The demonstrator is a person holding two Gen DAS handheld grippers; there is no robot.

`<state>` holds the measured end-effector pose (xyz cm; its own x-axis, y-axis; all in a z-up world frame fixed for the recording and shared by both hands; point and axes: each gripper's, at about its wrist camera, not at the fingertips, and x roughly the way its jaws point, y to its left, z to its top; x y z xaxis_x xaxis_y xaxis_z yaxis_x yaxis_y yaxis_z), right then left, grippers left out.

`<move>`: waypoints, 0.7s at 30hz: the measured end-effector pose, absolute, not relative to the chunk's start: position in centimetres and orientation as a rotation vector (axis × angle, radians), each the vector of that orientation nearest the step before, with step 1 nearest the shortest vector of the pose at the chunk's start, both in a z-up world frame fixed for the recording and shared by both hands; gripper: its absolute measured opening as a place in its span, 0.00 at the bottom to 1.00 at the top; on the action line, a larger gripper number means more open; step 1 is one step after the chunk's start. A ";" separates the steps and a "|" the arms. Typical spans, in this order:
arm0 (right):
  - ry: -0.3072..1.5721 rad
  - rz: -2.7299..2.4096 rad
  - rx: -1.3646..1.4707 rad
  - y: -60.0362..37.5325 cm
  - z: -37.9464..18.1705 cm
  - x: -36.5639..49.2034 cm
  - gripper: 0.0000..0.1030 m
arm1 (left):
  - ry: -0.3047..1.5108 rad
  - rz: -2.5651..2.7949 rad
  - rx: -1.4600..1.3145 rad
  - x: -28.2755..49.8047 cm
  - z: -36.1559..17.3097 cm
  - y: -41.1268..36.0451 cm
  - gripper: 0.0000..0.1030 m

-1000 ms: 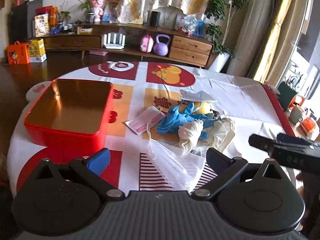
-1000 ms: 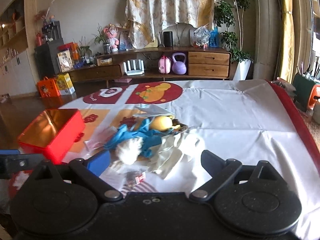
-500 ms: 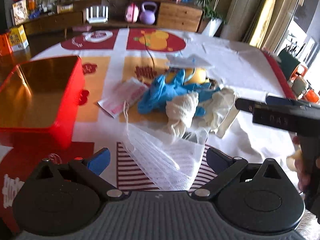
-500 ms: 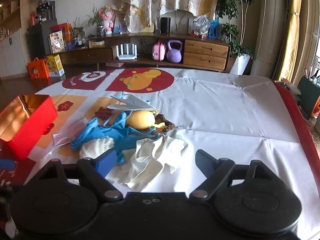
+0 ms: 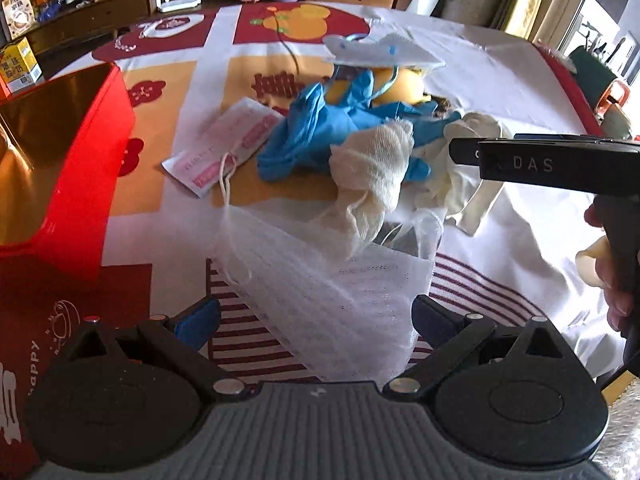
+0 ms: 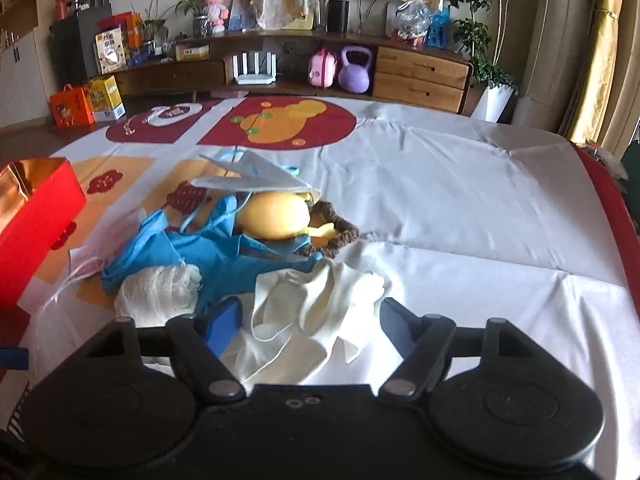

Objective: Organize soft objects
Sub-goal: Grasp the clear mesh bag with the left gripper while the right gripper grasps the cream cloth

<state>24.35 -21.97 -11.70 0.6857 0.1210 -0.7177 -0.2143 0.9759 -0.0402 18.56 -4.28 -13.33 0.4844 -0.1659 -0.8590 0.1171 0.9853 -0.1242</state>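
Note:
A heap of soft things lies mid-table: blue gloves (image 5: 320, 132), a gauze roll (image 5: 372, 164), a cream glove (image 5: 468, 184), a yellow soft toy (image 5: 400, 84) and a folded white mask (image 5: 380, 50) on top. My left gripper (image 5: 316, 314) is open low over a white mesh sheet (image 5: 320, 276), which spreads between its fingers. My right gripper (image 6: 308, 320) straddles the cream glove (image 6: 316, 300); its jaws are closing and the pads do not visibly press the glove. The gauze roll (image 6: 160, 292) sits just left of its blue pad.
An open red box (image 5: 60, 152) with a gold inside stands at the left of the table. A pink packet (image 5: 232, 136) lies between the box and the heap. A hand (image 5: 612, 280) holds the right gripper's body (image 5: 540, 164). A brown woven ring (image 6: 340, 236) lies behind the toy.
Both grippers have come down and forward onto the heap. The right jaws have narrowed around the cream glove. The left gripper now tilts more steeply over the mesh sheet.

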 end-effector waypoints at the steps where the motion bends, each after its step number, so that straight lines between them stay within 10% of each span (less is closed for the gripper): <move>1: 0.796 0.190 -0.128 -21.9 -11.8 24.4 0.66 | 1.054 -0.179 -0.063 18.6 -13.5 -4.2 0.99; 10: 0.802 0.193 -0.137 -21.7 -12.2 24.3 0.36 | 1.036 -0.196 -0.086 18.5 -13.2 -4.2 0.73; 21: 0.789 0.173 -0.156 -22.0 -12.3 23.4 0.05 | 0.989 -0.148 -0.093 17.9 -12.7 -3.0 0.17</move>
